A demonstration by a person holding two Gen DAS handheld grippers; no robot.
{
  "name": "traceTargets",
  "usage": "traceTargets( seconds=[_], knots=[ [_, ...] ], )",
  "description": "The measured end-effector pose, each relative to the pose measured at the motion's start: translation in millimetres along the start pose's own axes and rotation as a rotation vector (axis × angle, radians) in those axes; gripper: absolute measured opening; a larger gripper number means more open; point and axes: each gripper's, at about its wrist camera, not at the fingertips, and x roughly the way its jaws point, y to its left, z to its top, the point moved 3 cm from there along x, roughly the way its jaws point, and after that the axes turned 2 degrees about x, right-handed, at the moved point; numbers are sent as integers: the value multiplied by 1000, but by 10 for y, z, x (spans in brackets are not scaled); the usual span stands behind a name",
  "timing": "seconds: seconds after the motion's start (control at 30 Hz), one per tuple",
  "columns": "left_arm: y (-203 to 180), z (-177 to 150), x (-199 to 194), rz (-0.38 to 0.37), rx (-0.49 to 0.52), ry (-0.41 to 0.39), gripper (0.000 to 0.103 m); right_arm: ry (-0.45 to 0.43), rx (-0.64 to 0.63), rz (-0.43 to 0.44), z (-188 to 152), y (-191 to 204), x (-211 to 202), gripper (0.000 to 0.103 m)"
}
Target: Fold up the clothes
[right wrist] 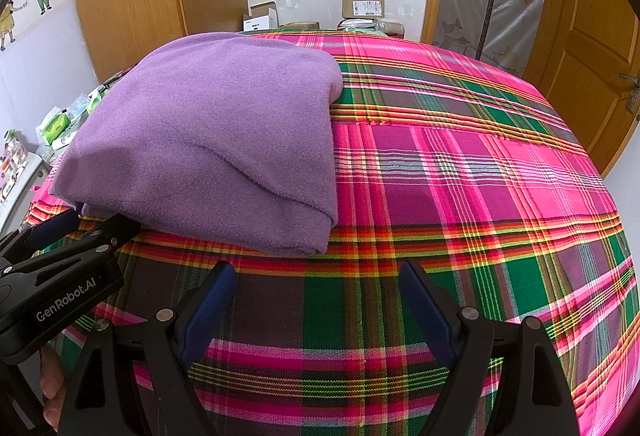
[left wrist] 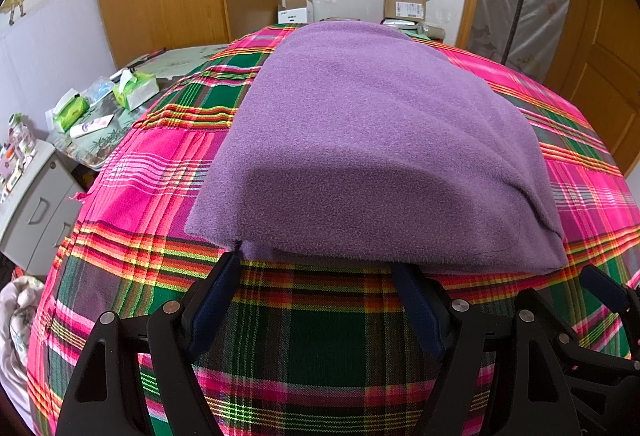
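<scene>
Two sets of tongs, left [left wrist: 316, 268] and right [right wrist: 316, 276], spread wide, gripping nothing. Folded purple fleece [left wrist: 372, 139] lying on the plaid bedspread [right wrist: 460, 195], just ahead of the left tips. "GenRobot.AI" legible only from the right wrist; carton labels [right wrist: 362, 5] too small to read.

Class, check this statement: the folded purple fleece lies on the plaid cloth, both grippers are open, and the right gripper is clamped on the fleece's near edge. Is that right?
Not quite. The right gripper holds nothing: the right wrist view shows its open fingers over bare plaid cloth, apart from the folded purple fleece. The rest stands: the fleece lies on the cloth, and the left gripper is open too.
</scene>
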Motion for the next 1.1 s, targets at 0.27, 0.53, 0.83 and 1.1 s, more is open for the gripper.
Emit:
traceTargets(
  seconds=[0.27, 0.53, 0.83, 1.1],
  knots=[
    [0, 3, 1, -1, 0, 0, 79, 0, 1, 1, -1, 3, -1, 84],
    [3, -4, 5, -12, 12, 1, 79, 1, -5, 5, -7, -1, -7, 85],
    [10, -8, 2, -28, 35, 1, 79, 4, -35, 28, 20, -40, 17, 86],
    [16, 3, 5, -35, 48, 2, 79, 6, -70, 56, 73, -45, 67, 86]
  ],
)
